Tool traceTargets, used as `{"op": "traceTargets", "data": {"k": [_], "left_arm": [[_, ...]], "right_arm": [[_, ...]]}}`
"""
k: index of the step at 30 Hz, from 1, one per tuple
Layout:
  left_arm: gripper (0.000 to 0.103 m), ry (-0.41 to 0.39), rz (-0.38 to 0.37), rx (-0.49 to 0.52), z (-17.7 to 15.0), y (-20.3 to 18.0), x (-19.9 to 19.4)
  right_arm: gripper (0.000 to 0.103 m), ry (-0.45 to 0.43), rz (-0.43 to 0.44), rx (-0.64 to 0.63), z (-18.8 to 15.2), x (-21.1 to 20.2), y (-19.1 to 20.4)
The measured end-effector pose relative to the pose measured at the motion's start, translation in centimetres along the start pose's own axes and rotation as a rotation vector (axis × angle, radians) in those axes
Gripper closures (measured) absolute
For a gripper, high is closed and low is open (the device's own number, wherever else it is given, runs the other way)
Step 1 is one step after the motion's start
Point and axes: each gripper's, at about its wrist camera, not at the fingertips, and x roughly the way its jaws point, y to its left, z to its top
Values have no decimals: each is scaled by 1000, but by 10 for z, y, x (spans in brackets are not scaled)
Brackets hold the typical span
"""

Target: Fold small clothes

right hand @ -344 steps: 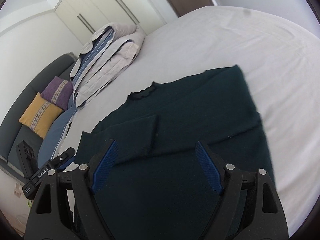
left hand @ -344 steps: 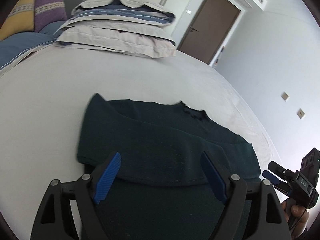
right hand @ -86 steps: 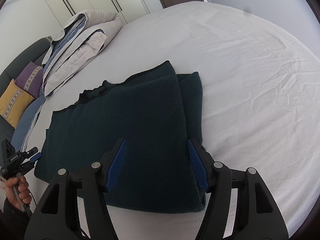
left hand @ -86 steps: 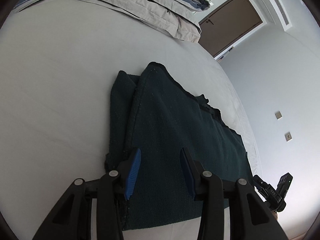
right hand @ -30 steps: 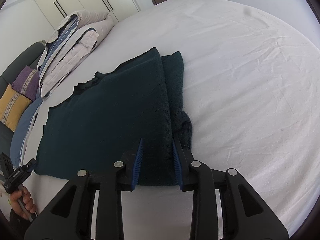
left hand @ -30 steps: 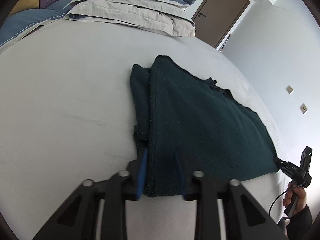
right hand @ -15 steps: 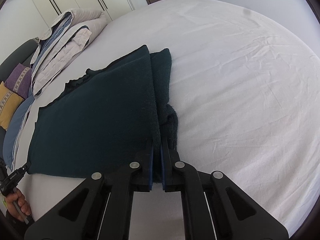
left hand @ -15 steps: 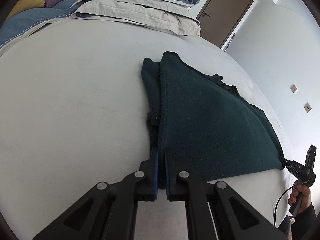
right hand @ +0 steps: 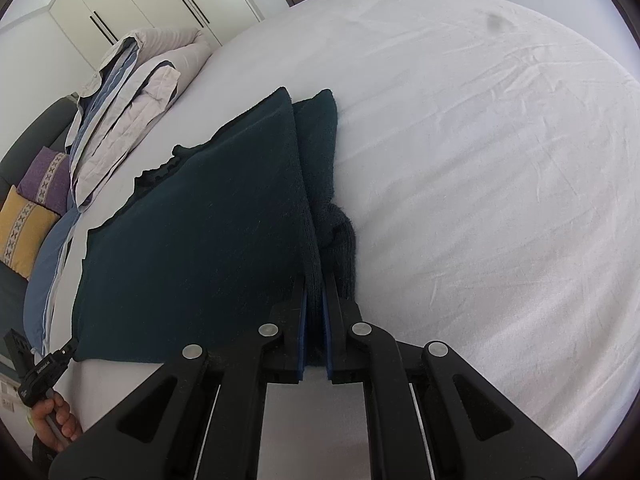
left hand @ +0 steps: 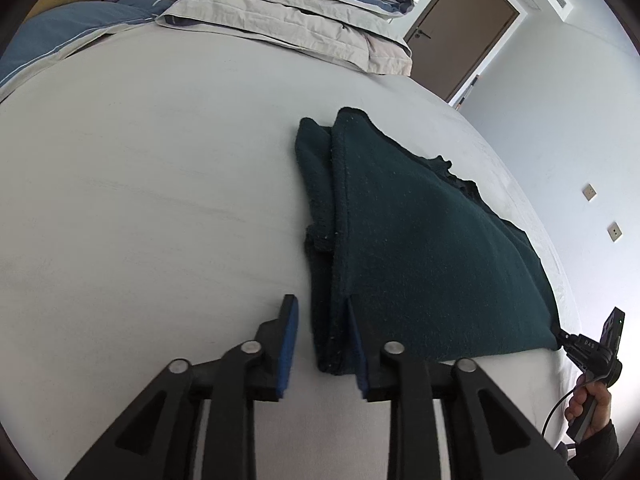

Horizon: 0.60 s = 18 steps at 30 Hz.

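A dark green sweater (left hand: 420, 240), folded into a wide band, lies across the white bed (left hand: 140, 180). My left gripper (left hand: 319, 304) straddles its near left corner with the jaws opening; the left pad (left hand: 289, 340) stands clear of the cloth. In the right wrist view the sweater (right hand: 200, 220) runs off to the left, and my right gripper (right hand: 315, 312) is shut on its near right corner. Each gripper also shows small in the other's view: the right gripper (left hand: 588, 350) pinching the far corner, the left gripper (right hand: 52, 360) at the opposite corner, each with a hand behind it.
A stack of grey and blue bedding (left hand: 288, 12) lies at the head of the bed, with purple and yellow cushions (right hand: 28, 216) beyond it. A brown door (left hand: 460, 28) and white wardrobe doors (right hand: 160, 0) stand behind. The white sheet (right hand: 480, 160) spreads wide to the right.
Both grippers closed on the sweater's near corners within the last second. The left jaws have since parted again and let go of the cloth, while the right stays clamped.
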Motion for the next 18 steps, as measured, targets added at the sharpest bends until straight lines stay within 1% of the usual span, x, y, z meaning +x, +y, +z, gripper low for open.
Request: {"op": "traceTargets", "data": {"k": [1,3,4,5,8,12,13,14,16,18], "left_arm": [[70,-14,7,-11,2,1,-6],[69,-56,11,-10,9,-3,-18],[68,-74,19,-1,13,-7,-23],[64,-90,18,12,18,-12,-27],[57,-113,6,54,33,-31,-27],[52,-97,-38,95,45,-58,-13],[48,-89,-43,111,45,-64,-9],[47,-81,-41,127,44,-69,-5],[47,-57,-38,146,39,-76,3],[47,-36,-41,141,34,-76,10]], "right_arm": [[96,5,0,9,1,-3,-1],[96,-14,-10,9,2,-14,1],[96,-24,-29,1,3,-20,3],[96,-33,-44,-8,4,-25,7],[96,-43,-58,-32,9,-29,15],[96,-19,-93,-49,13,-11,15],[96,5,-96,-47,11,-2,12],[96,9,-88,-49,9,3,11],[97,-20,-120,-105,4,2,17],[98,-25,-134,-125,1,0,19]]}}
